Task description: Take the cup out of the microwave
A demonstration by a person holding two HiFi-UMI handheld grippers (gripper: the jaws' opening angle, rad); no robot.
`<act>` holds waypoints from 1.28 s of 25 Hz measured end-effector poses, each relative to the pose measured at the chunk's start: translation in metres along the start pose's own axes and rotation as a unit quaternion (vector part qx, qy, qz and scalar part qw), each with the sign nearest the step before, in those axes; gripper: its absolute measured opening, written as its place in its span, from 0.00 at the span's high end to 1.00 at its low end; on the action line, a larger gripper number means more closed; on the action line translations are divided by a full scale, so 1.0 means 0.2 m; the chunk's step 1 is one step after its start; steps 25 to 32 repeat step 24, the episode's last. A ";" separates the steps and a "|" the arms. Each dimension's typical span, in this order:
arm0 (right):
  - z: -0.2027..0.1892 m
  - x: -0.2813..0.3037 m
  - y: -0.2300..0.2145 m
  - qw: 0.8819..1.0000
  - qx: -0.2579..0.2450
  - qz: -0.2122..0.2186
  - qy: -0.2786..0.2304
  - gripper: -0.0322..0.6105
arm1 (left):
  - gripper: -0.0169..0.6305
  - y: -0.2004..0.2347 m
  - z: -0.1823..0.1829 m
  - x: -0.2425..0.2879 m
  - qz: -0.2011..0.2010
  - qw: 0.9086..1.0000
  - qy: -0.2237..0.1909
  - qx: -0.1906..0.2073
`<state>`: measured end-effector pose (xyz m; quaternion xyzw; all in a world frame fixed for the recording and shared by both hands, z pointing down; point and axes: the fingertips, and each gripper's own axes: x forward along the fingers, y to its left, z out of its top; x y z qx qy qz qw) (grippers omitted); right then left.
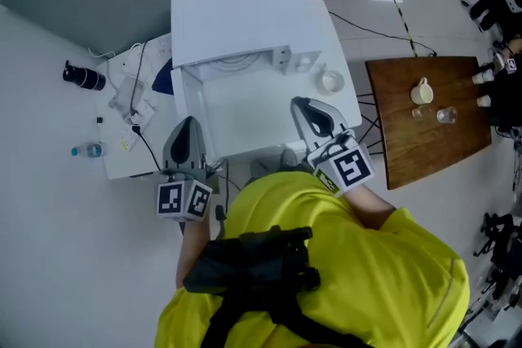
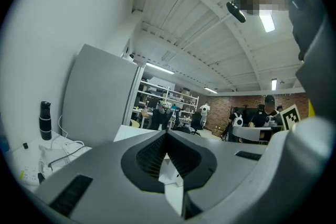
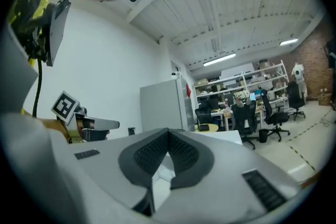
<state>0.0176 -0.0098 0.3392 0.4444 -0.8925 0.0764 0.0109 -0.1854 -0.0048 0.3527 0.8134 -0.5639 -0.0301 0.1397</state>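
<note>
Head view, lower centre: left gripper and right gripper each have fingers pressed together with nothing between, as both gripper views show. Beyond them, mid-frame, is the microwave. The cup stands outside, just right of it, on the table.

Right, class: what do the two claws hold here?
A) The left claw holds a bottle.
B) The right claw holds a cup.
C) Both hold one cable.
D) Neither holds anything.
D: the left claw and the right claw each have jaws shut together with nothing between them; the white cup sits apart on the white table.
</note>
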 end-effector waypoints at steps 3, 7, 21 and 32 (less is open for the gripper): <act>-0.01 0.00 0.00 1.000 0.019 0.010 0.006 0.95 | 0.98 0.02 -0.01 -0.01 0.007 1.000 0.000 -0.004; 0.03 -0.03 0.03 1.000 0.017 0.015 -0.005 0.95 | 0.98 0.02 -0.01 -0.03 0.003 1.000 -0.001 -0.005; 0.00 -0.03 0.04 1.000 0.020 0.013 0.014 0.95 | 0.98 -0.02 -0.02 0.02 -0.009 1.000 0.012 0.003; -0.02 -0.01 0.06 0.999 0.020 0.018 0.019 0.95 | 0.98 -0.02 -0.04 0.03 -0.010 1.000 0.016 0.007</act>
